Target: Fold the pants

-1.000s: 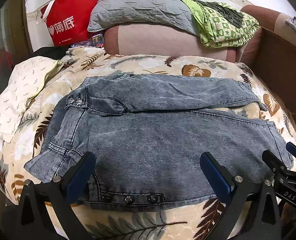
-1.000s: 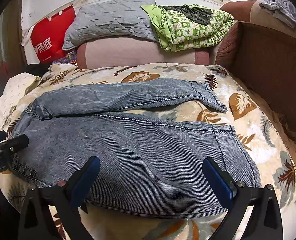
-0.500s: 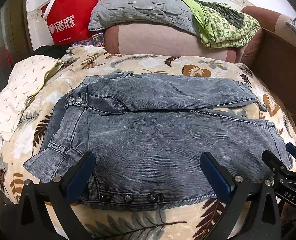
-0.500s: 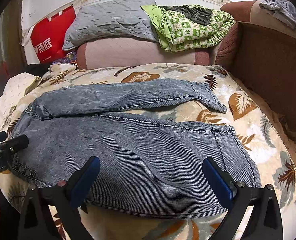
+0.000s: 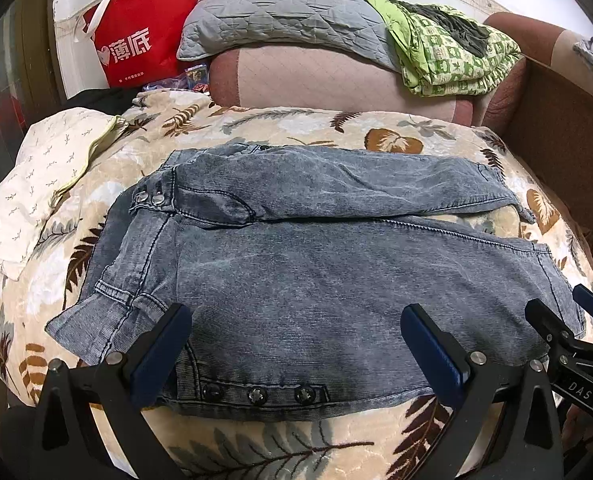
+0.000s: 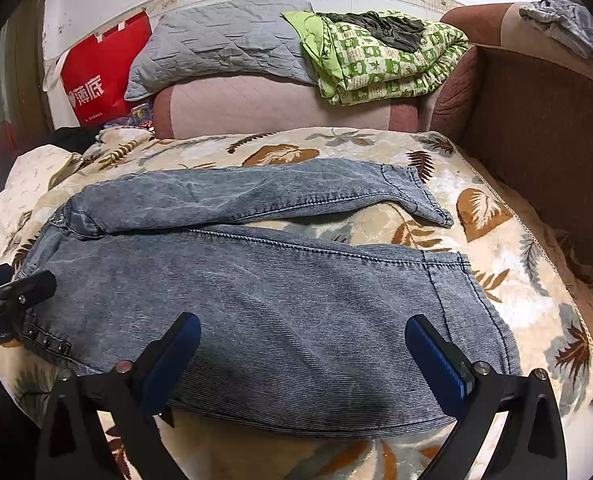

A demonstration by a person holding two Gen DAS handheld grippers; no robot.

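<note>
Item: pants (image 5: 336,280), grey-blue denim, lay spread on the blanket (image 5: 296,432) of a bed, near its front edge. Long axis ran left to right across both views: waistband (image 5: 136,272) to the left, cuffs (image 6: 468,300) to the right. Near leg lay flat and broad; far leg (image 6: 256,196) angled away, its cuff apart from the near one, bare blanket showing between them. Snaps (image 5: 256,394) lined the near hem at the waist end.

Left gripper (image 5: 296,356): jaws wide apart, holding nothing, poised over the near edge at the waist end. Right gripper (image 6: 300,364): jaws wide apart, holding nothing, poised over the near leg toward the cuff.

Risks, as judged: a pinch taking only the top denim layer would lift one ply and leave the under layer behind, spoiling the fold. A pinch set too deep might catch the blanket with the cloth. The splayed far leg would likely give a crooked stack if the near leg were carried over without matching the cuffs. Uneven lift between the two ends would likely skew the crease.

Surroundings: pillow (image 5: 276,4), green quilt (image 6: 380,56), red bag (image 5: 136,36) behind.
</note>
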